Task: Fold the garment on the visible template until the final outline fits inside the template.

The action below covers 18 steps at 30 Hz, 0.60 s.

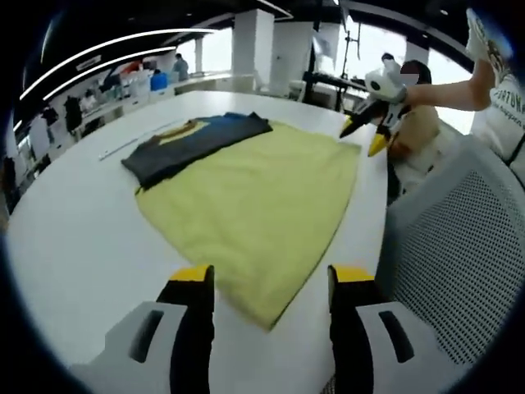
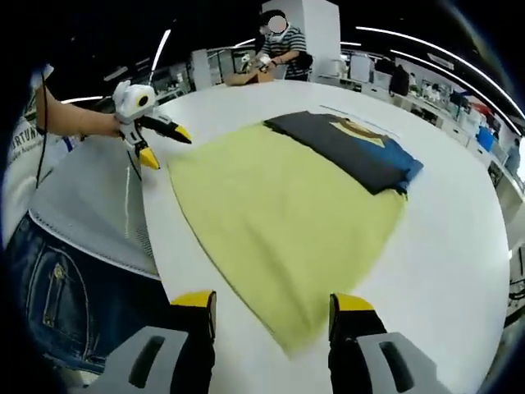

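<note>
A large yellow cloth (image 1: 262, 197) (image 2: 287, 213) lies spread flat on the round white table (image 1: 74, 246) (image 2: 459, 246). At one end of it rests a folded dark grey and blue garment (image 1: 193, 144) (image 2: 349, 148) with a yellow print, partly over the cloth's edge. My left gripper (image 1: 271, 283) hangs open over the cloth's near corner, holding nothing; from the other side it appears beside the cloth's edge (image 2: 166, 148). My right gripper (image 2: 273, 308) is open above the opposite corner, and a hand carries it past the cloth's far corner (image 1: 362, 139).
A grey mesh chair (image 1: 459, 246) (image 2: 107, 205) stands against the table edge by the person in jeans (image 2: 49, 287). A thin white strip (image 1: 123, 148) lies on the table beyond the garment. Another person (image 2: 283, 45) works at the far side; desks fill the background.
</note>
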{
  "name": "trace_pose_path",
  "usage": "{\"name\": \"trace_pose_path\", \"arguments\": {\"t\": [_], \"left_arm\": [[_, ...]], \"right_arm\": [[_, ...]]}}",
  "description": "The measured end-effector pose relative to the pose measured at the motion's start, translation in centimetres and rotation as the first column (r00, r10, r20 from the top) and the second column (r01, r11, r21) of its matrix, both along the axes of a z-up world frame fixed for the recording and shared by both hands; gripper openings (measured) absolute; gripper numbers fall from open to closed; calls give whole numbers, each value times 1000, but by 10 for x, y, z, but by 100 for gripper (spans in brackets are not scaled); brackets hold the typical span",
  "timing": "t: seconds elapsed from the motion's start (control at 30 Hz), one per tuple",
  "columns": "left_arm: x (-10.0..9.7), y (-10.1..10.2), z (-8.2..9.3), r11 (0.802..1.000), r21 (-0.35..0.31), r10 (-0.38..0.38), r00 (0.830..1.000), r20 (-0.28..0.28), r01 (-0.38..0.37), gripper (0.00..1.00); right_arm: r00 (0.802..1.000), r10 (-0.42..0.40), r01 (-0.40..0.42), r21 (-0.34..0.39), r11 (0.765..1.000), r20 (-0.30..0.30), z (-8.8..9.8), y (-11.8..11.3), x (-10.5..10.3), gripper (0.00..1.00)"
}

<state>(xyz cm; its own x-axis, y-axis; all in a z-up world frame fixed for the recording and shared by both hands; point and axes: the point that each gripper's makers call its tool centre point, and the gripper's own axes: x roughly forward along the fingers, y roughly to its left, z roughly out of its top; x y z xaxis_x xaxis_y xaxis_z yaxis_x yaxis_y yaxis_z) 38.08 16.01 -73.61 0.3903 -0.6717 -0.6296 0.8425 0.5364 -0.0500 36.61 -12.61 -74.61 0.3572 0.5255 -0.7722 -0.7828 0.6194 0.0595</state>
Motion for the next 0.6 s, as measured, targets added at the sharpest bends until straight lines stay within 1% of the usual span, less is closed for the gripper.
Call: {"name": "trace_pose_path", "arguments": {"t": [0.07, 0.17, 0.23, 0.3, 0.4, 0.53, 0.6], "left_arm": [[-1, -1, 0, 1000, 7, -11, 1000, 3, 11, 48], [-1, 0, -4, 999, 35, -29, 1000, 6, 28, 44], [-3, 0, -5, 999, 41, -34, 999, -1, 34, 42], [-5, 1, -8, 998, 50, -36, 999, -23, 37, 41], [-7, 3, -12, 996, 70, -49, 998, -26, 50, 39], [-9, 9, -18, 992, 107, -63, 998, -29, 66, 36], [-9, 9, -18, 991, 109, -68, 997, -27, 71, 34]], "right_arm": [[1000, 12, -12, -17, 1000, -1, -2, -2, -1, 46], [1000, 27, -27, -46, 999, 4, -4, -6, 0, 41], [999, 37, -37, -59, 998, 2, -5, -7, 0, 37], [999, 49, -50, -79, 996, -14, -8, -10, -1, 32], [997, 76, -78, -120, 990, -22, -13, -13, -3, 31], [996, 85, -86, -130, 988, -18, -13, -14, -2, 28], [996, 91, -92, -141, 986, -13, -13, -16, 0, 25]]}}
